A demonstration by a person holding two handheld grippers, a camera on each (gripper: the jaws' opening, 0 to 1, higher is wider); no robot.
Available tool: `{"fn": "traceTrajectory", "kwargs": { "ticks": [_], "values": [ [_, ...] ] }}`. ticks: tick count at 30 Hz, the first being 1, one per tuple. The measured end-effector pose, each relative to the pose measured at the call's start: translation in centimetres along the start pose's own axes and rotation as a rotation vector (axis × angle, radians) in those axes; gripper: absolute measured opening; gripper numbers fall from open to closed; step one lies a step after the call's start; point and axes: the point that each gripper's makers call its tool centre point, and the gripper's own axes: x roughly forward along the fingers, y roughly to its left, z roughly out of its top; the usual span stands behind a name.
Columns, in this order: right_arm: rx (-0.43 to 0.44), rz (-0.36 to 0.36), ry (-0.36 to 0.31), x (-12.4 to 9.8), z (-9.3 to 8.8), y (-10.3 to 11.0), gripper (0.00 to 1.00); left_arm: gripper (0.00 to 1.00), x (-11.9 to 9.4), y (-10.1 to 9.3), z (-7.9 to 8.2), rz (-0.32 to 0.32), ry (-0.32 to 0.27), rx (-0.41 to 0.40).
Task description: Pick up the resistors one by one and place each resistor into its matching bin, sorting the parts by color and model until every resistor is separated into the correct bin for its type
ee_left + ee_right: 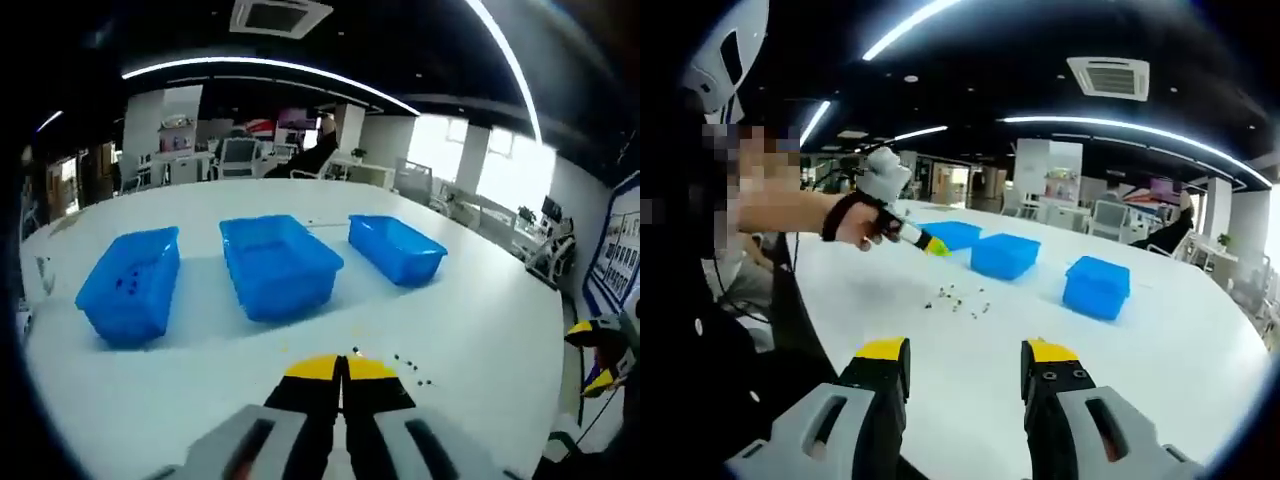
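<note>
Left hand-held gripper (343, 372), jaws pressed together and empty, is held level above the white surface (480, 330) with resistors (410, 368) just right of its tips, three bins (278, 265) beyond; right hand-held gripper (965, 362) is spread.

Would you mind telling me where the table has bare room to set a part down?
Bare white table lies right of the three blue bins and between the resistors and the right gripper. It is crowded around the scattered resistors near the left gripper.
</note>
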Motion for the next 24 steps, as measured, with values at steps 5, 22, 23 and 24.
{"fn": "traceTrajectory", "kwargs": {
  "ticks": [5,22,23,24],
  "values": [
    [-0.006,-0.008,-0.008,0.2,0.7,0.0,0.46,0.04,-2.8,0.9,1.2,0.075,-0.157,0.048],
    [0.004,-0.022,-0.018,0.0,1.3,0.3,0.46,0.04,1.2,1.9,9.7,0.068,-0.287,0.078],
    [0.005,-0.023,-0.019,-0.1,1.3,0.3,0.46,0.04,2.4,1.9,10.7,0.063,-0.289,0.125],
    [0.006,-0.023,-0.02,-0.1,1.3,0.3,0.46,0.04,3.3,2.0,11.6,0.076,-0.299,0.196]
  ]
}}
